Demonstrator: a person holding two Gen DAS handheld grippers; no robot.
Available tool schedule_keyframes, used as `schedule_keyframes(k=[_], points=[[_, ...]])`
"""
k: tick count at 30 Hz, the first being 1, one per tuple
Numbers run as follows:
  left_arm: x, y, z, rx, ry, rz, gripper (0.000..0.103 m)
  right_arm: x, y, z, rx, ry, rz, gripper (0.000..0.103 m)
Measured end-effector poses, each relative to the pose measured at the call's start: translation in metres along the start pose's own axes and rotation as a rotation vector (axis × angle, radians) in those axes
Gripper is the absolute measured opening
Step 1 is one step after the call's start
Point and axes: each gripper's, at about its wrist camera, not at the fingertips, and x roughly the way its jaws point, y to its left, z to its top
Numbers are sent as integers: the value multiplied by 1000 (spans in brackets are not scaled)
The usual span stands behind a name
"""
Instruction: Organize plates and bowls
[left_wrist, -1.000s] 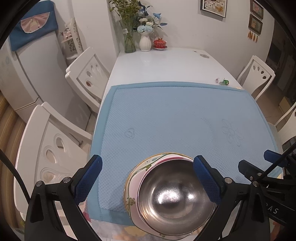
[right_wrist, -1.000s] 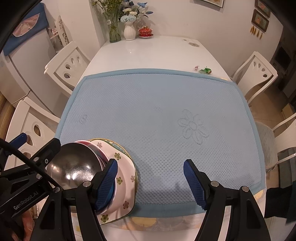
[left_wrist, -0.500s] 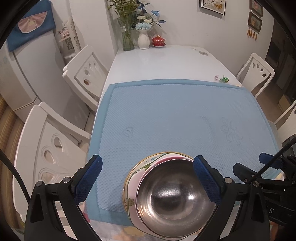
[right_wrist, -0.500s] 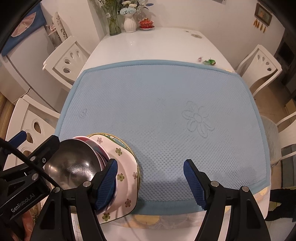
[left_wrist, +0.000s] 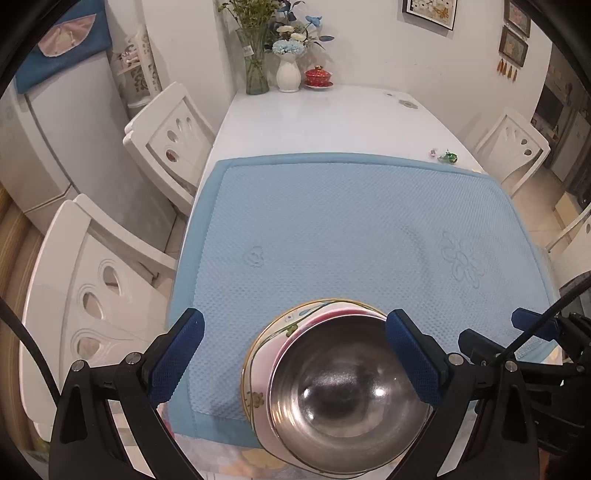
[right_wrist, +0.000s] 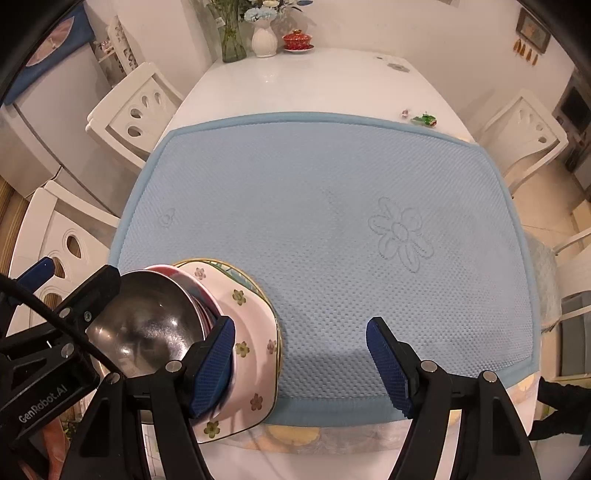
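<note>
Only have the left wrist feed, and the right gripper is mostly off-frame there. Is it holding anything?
Observer: No. The right gripper is open, with only the blue mat between its fingers.
Operator: Where is it relative to the stack?
Observer: Just right of it. Its left finger overlaps the edge of the pink flowered plate in that view. I cannot tell whether they touch.
Operator: Anything between the steel bowl and that plate?
Observer: Yes. A red-pink rim shows beside the steel bowl, so at least one more dish sits nested there.
</note>
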Motion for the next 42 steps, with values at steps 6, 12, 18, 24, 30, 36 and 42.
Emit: schedule_keyframes(k=[6, 12, 18, 24, 30, 36, 42], points=[[-2, -2, -1, 14, -11, 2, 99, 0, -5, -1, 30, -4, 15, 71], [-8, 2, 1, -1, -28, 5, 99, -15, -4, 0, 15, -69, -12, 71], [-17, 0, 8, 2, -55, 18, 99, -23, -5, -1, 21, -92, -18, 71], [-16, -2, 5, 9, -46, 18, 99, -23, -5, -2, 13, -89, -26, 71], [-16, -2, 5, 7, -44, 20, 99, -24, -5, -2, 16, -89, -21, 71], [-15, -1, 3, 5, -40, 28, 99, -22, -5, -3, 13, -81, -17, 71], [-13, 3, 2, -11, -25, 28, 99, -22, -3, -4, 6, -80, -9, 71]])
